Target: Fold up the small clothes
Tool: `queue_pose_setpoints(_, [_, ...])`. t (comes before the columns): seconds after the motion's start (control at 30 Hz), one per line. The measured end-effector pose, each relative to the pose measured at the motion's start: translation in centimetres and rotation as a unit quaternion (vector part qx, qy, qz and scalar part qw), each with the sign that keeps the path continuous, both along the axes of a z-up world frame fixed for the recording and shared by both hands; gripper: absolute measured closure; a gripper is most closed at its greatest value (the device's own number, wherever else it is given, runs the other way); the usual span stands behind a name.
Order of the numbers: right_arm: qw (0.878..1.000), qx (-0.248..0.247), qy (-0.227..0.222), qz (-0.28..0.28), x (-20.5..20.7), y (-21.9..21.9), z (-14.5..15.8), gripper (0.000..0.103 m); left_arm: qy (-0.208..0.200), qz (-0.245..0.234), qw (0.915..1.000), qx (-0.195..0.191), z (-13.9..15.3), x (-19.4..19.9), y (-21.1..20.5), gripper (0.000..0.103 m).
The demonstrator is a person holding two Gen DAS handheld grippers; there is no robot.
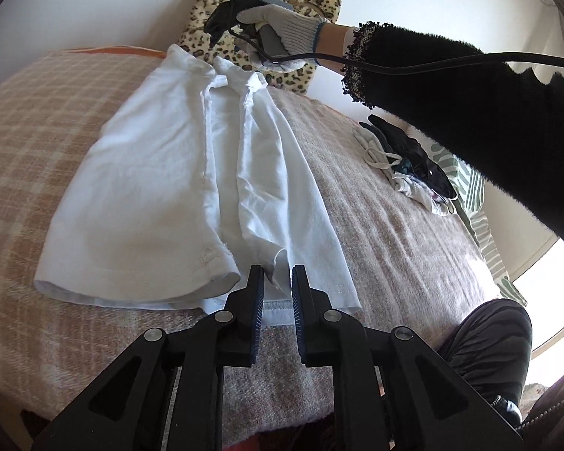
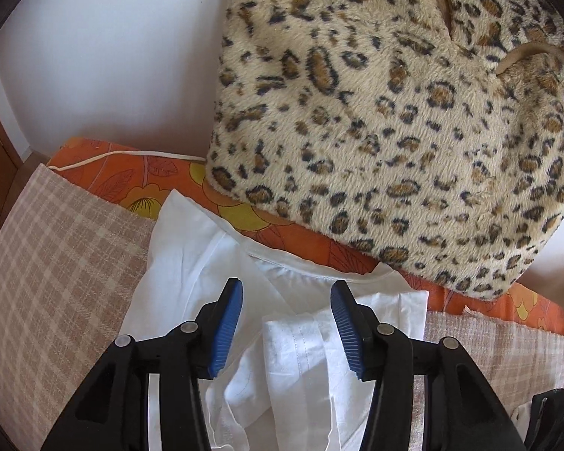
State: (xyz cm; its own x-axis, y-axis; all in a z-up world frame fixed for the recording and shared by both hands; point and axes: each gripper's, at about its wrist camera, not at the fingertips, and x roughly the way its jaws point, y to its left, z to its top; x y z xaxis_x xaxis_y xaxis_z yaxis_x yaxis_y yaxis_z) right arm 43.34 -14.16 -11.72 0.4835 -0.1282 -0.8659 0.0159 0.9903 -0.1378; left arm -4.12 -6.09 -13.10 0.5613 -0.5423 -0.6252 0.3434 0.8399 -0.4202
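Left gripper [image 1: 277, 276] parted at hem | right gripper [image 2: 286, 293] parted over collar | white shirt [image 1: 161, 188] soft, limp; pinch edges.

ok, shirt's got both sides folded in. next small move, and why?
Probably close the left hand-held gripper on the hem of the white shirt: its jaws straddle that edge, open. The right hand-held gripper hovers open over the collar end, so a bottom-to-top fold looks next.

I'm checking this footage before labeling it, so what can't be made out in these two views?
- Left wrist: white shirt hem, hidden behind the left gripper.
- Left wrist: clothes pile, partly covered by the black sleeve.
- Right wrist: shirt's lower half, cut off behind the right gripper.
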Motion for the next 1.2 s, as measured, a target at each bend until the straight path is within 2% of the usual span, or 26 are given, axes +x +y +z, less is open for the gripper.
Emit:
queue_pose_setpoints(0.1, [0.999,0.042,-0.015,0.001,-0.4,-0.9,2.0,0.052,-0.028,0.026,0.9984,0.042,1.1,-0.9,2.0,0.089])
queue_pose_setpoints(0.17, [0.997,0.071,-0.010,0.027,-0.7,-0.6,2.4,0.052,-0.036,0.051,0.9955,0.071,1.2,-1.0,3.5,0.078])
queue_pose_setpoints(0.2, [0.997,0.071,-0.010,0.038,-0.9,-0.3,2.4,0.052,-0.038,0.064,0.9938,0.082,1.2,-0.9,4.3,0.077])
queue_pose_setpoints(0.3, [0.996,0.065,-0.004,0.069,-0.8,1.6,1.6,0.052,-0.024,0.099,0.9910,0.087,0.6,-0.4,6.2,0.076])
queue_pose_setpoints(0.37, [0.994,0.073,0.007,0.076,-0.4,2.6,0.7,0.052,-0.007,0.111,0.9892,0.095,0.0,0.1,6.7,0.066])
queue_pose_setpoints(0.47, [0.993,0.091,0.019,0.075,0.3,3.5,-0.4,0.050,0.005,0.111,0.9874,0.113,-1.0,0.5,6.4,0.066])
queue_pose_setpoints(0.57, [0.990,0.116,0.033,0.068,1.2,4.3,-1.3,0.044,0.000,0.108,0.9862,0.126,-1.3,0.5,6.3,0.066])
queue_pose_setpoints(0.63, [0.991,0.111,0.043,0.067,1.7,5.2,-2.1,0.044,-0.005,0.115,0.9840,0.136,-1.2,0.6,6.5,0.065])
queue_pose_setpoints(0.7, [0.991,0.104,0.052,0.066,2.1,5.9,-2.9,0.044,-0.012,0.140,0.9793,0.146,-0.9,0.5,7.1,0.059])
queue_pose_setpoints(0.8, [0.990,0.100,0.066,0.071,2.6,6.9,-4.1,0.044,-0.012,0.155,0.9785,0.135,-0.4,0.6,8.1,0.058])
queue_pose_setpoints(0.97, [0.993,0.060,0.073,0.070,2.9,8.2,-5.4,0.048,0.003,0.124,0.9834,0.132,-1.4,1.3,7.5,0.058])
queue_pose_setpoints(1.0, [0.993,0.057,0.073,0.069,3.0,8.3,-5.5,0.049,0.005,0.117,0.9839,0.135,-1.7,1.4,7.3,0.058])
queue_pose_setpoints(1.03, [0.994,0.052,0.074,0.069,3.0,8.4,-5.6,0.050,0.003,0.109,0.9845,0.138,-2.0,1.4,7.1,0.063])
queue_pose_setpoints(1.13, [0.994,0.039,0.079,0.067,3.3,8.9,-5.8,0.060,-0.021,0.084,0.9877,0.130,-2.2,1.6,6.8,0.090])
queue_pose_setpoints(1.17, [0.994,0.041,0.080,0.065,3.3,8.8,-5.8,0.061,-0.027,0.078,0.9886,0.126,-2.3,1.7,6.8,0.095])
queue_pose_setpoints(1.2, [0.994,0.042,0.080,0.061,3.3,8.7,-5.8,0.065,-0.029,0.075,0.9899,0.116,-2.4,1.7,7.0,0.095])
